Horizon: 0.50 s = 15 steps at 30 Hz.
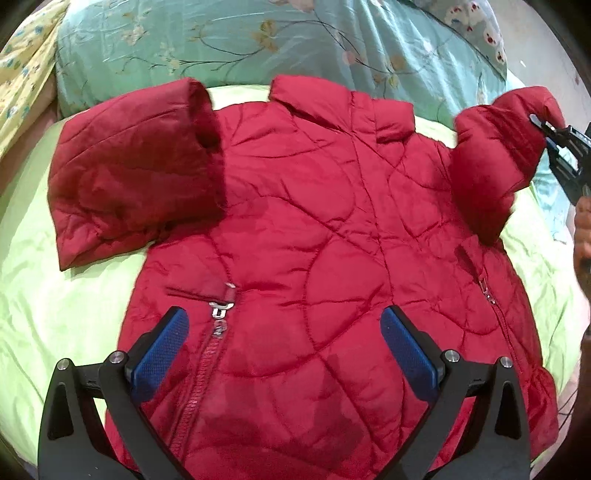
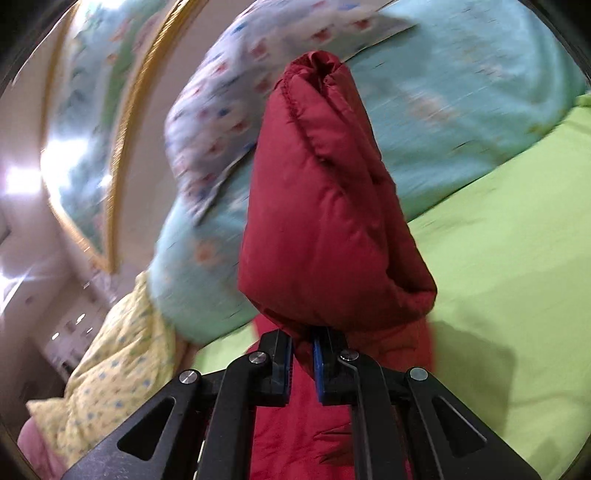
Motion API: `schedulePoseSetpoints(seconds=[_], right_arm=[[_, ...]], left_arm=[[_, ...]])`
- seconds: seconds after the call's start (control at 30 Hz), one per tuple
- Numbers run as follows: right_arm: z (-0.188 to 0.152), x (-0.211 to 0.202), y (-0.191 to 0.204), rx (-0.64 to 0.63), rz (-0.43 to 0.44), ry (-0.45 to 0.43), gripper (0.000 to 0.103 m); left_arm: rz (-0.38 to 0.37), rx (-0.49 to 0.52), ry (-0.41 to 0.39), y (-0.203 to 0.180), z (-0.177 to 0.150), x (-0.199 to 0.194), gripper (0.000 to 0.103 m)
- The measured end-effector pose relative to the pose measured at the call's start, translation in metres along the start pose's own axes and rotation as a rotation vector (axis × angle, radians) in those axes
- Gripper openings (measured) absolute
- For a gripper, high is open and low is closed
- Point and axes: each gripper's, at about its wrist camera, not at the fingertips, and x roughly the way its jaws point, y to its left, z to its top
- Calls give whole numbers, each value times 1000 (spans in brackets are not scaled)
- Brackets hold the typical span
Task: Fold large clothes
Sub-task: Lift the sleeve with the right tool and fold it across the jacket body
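Observation:
A red quilted jacket [image 1: 303, 221] lies front up on the light green bed sheet [image 1: 74, 302], collar toward the pillows. Its left sleeve [image 1: 129, 170] is folded in over the body's edge. My left gripper [image 1: 284, 332] is open and empty, hovering over the jacket's lower front beside the zipper [image 1: 218, 314]. My right gripper [image 1: 546, 133] is shut on the right sleeve [image 1: 491, 162] and holds it lifted off the bed. In the right wrist view the sleeve [image 2: 332, 221] stands up from the shut gripper [image 2: 303, 354], its cuff end at the top.
A teal floral pillow [image 1: 221, 44] lies behind the collar, a second patterned pillow [image 1: 476, 26] at the far right. A yellow floral quilt [image 1: 22, 74] lies at the far left. The person's hand [image 1: 583, 236] shows at the right edge. The right wrist view is motion-blurred.

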Motion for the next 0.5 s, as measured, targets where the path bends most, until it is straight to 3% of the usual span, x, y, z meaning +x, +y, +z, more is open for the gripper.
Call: schedulePoseSetpoints(seconds=[0.23, 0.5], right_arm=[[-51, 75, 55, -46, 74, 182, 8], [-113, 139, 66, -46, 99, 364, 9]], left_arm=[[-32, -53, -18, 27, -1, -11, 103], [-84, -106, -4, 49, -10, -9, 103]])
